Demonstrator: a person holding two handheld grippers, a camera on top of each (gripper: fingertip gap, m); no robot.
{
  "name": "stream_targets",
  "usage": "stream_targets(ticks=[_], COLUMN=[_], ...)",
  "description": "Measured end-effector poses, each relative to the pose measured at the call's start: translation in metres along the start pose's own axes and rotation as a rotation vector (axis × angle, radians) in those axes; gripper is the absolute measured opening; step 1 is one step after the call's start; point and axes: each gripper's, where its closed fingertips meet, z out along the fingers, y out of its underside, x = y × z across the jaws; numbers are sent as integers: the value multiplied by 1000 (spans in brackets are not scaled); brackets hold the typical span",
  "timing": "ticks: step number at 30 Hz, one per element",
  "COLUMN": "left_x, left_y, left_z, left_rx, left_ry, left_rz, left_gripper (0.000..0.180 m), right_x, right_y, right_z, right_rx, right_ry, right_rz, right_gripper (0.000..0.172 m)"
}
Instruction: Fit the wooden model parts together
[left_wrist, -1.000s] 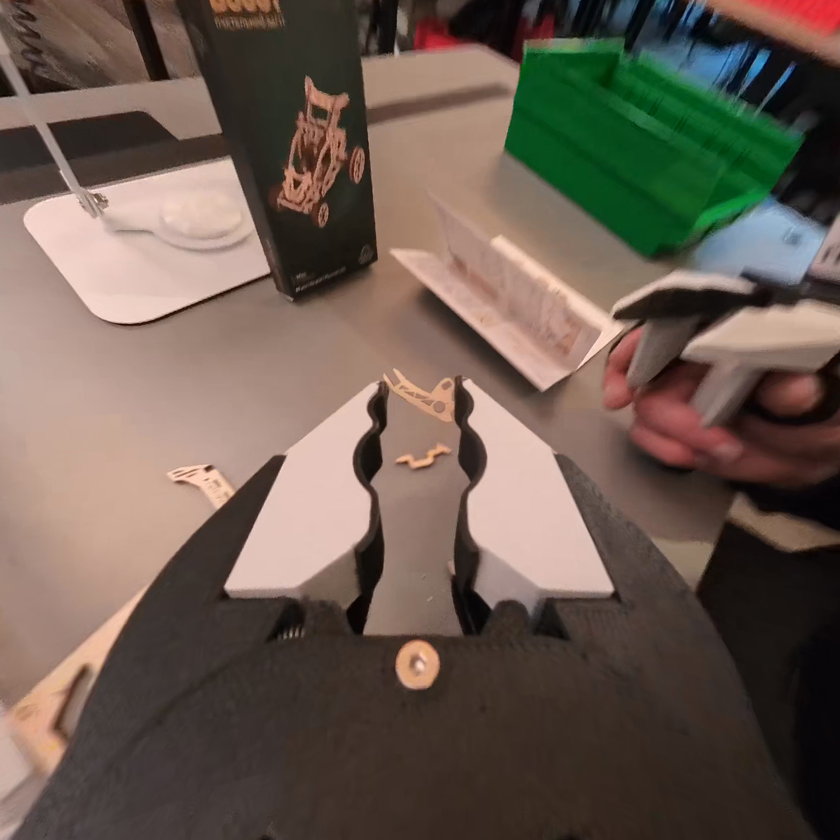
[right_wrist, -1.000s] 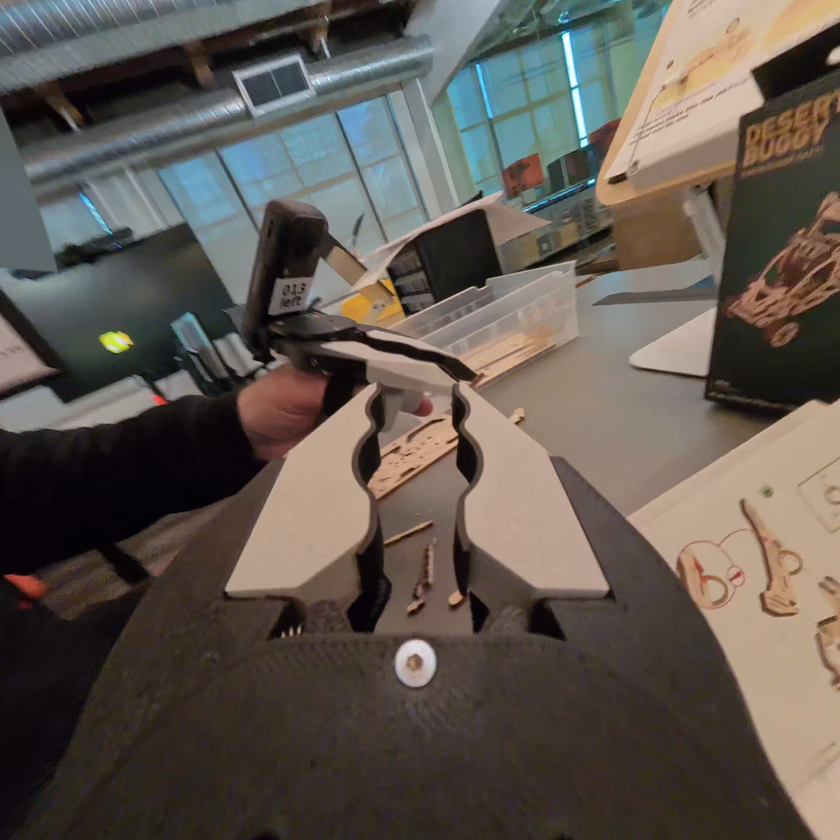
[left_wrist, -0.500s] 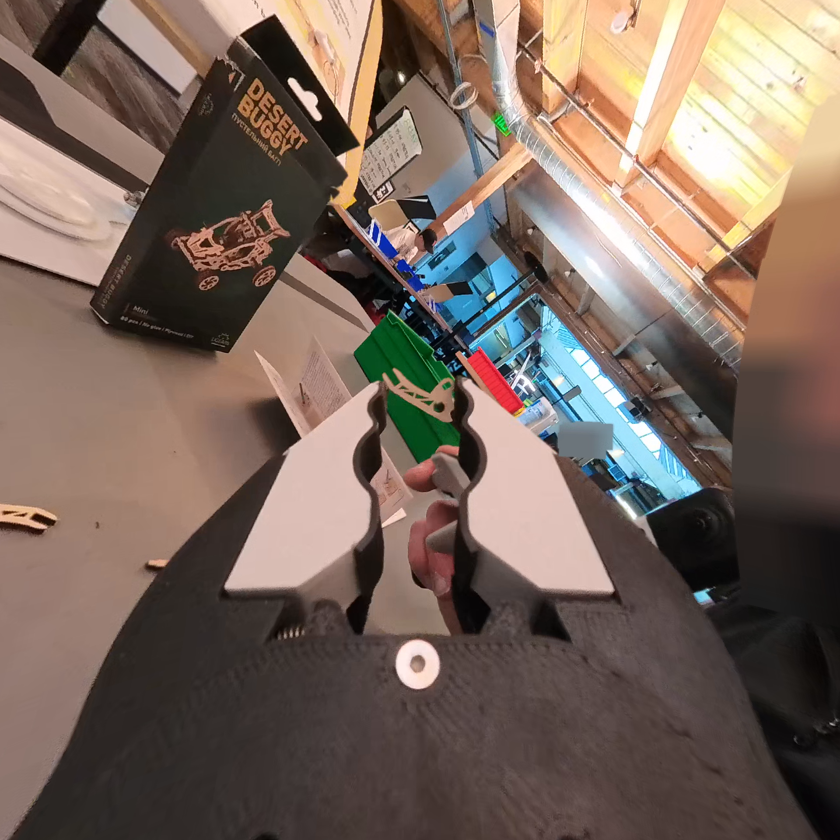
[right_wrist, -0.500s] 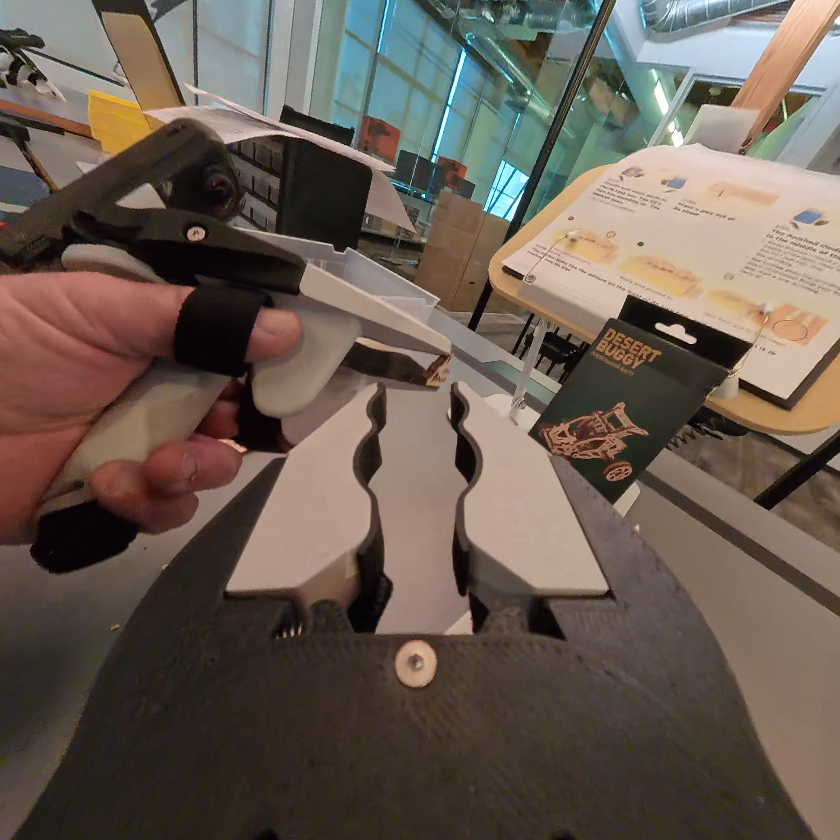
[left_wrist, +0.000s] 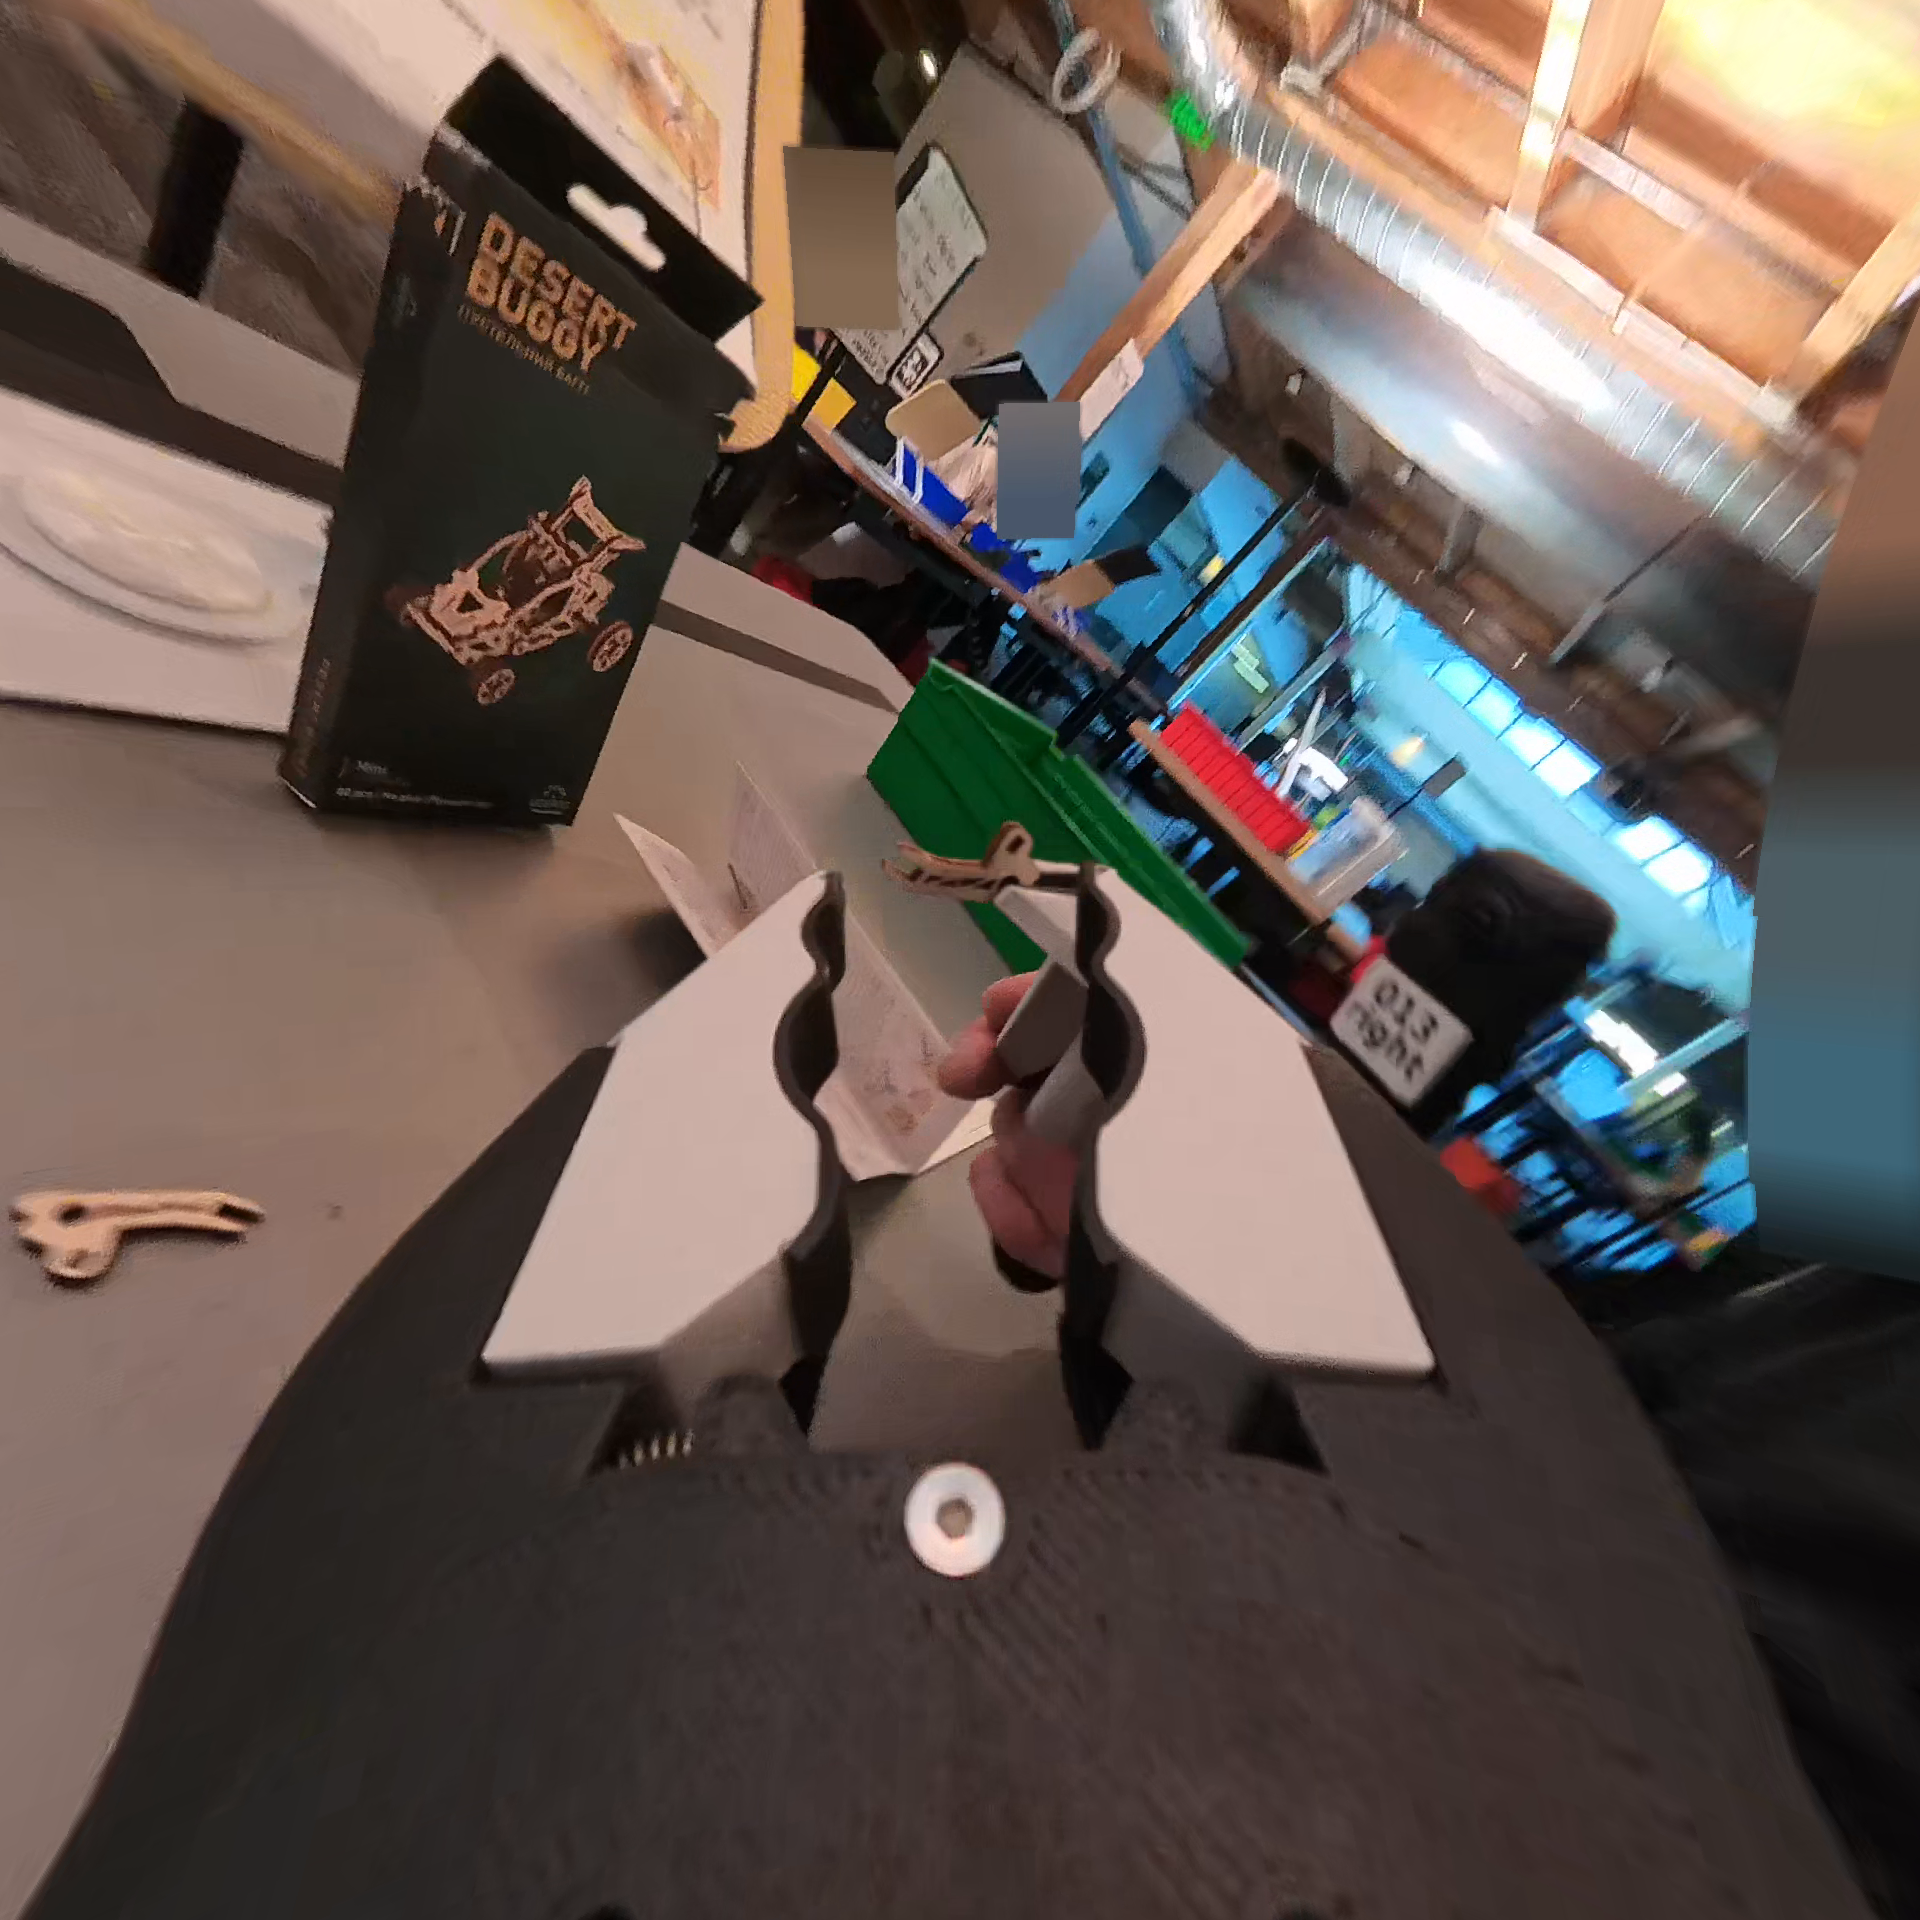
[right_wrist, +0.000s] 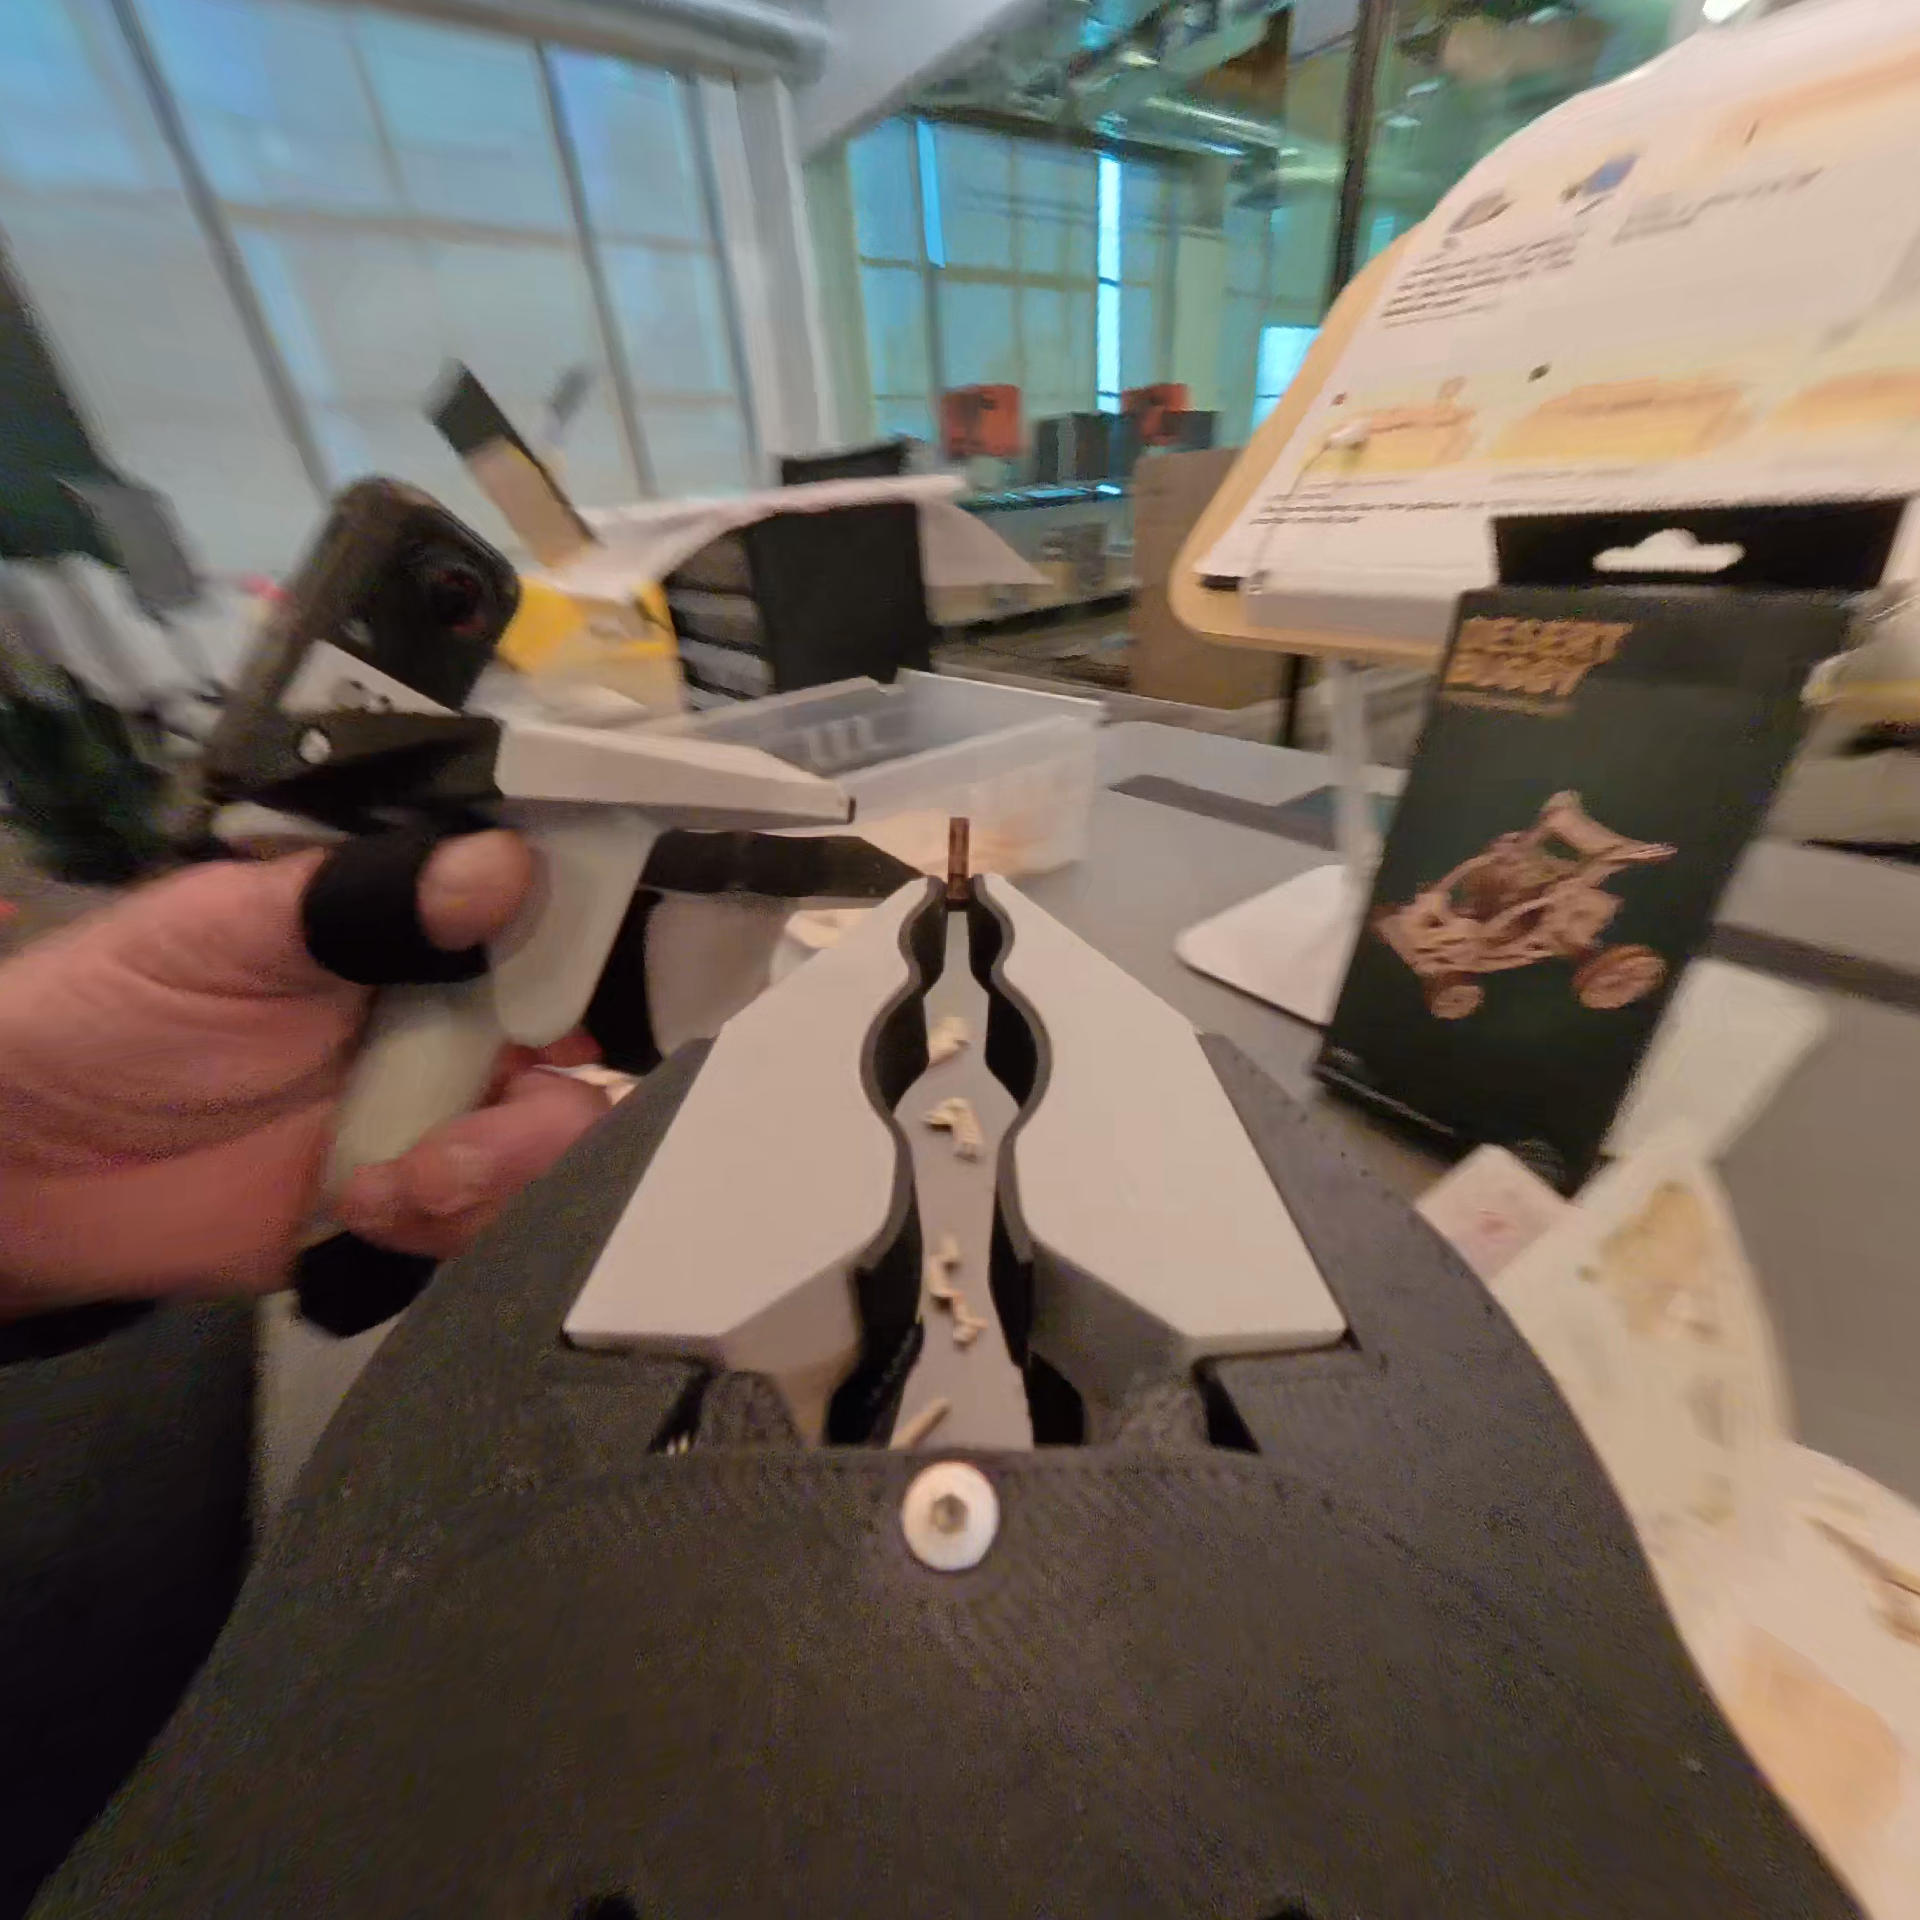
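While the left tool (left_wrist: 956, 904) stands released at the frame's centre, the right tool (right_wrist: 958, 896) pinches a flat wooden model part (right_wrist: 958, 844), seen edge-on. Another wooden part (left_wrist: 125, 1226) lies on the grey worktop (left_wrist: 312, 987) at left.

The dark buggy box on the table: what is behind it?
Behind the box, a white stand holds a wooden board with paper sheets. The box covers part of the stand's base; anything else behind it is hidden.
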Motion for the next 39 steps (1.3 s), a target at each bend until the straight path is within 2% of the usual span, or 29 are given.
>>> stream_targets(ticks=[1, 4, 7, 10, 16, 20, 23, 25, 27, 28, 33, 39], left_x=[2, 3, 13, 28, 55, 63, 63, 60, 57, 52, 23, -12], left_y=[-1, 3, 6, 9, 18, 20, 15, 13, 6, 1, -3, 10], left_z=[-1, -2, -1, 1, 5, 7, 7, 4, -2, -6, -35, -66], left_rx=[-26, -140, -223, -262, -294, -286, -265, -261, -238, -224, -275, -340], left_ry=[-10, -45, -13, 80, 232, 261, 251, 226, 199, 172, 41, -88], left_rz=[59, 219, 297, 259, 183, 180, 194, 233, 257, 262, 355, 402], left_gripper=[45, 41, 38, 37, 20, 5, 3, 2, 1, 1, 2, 1], right_x=[-2, -3, -7, -9, -19, -24, -24, -22, -19, -18, -32, -72], right_y=[-4, -13, -21, -28, -30, -30, -32, -29, -23, -20, 15, 82], right_z=[-2, -10, -19, -29, -39, -38, -35, -30, -27, -28, -35, -31], right_rx=[28, 69, 92, 116, 96, 67, 58, 25, -23, -45, -243, -538], right_ry=[-75, -276, -445, -542, -666, -696, -673, -615, -540, -508, -424, -547], right_rz=[91, 357, 487, 530, 586, 583, 567, 531, 475, 426, 81, -380], right_gripper=[2, 2, 1, 2, 2, 1, 2, 7, 27, 28, 24, 9])
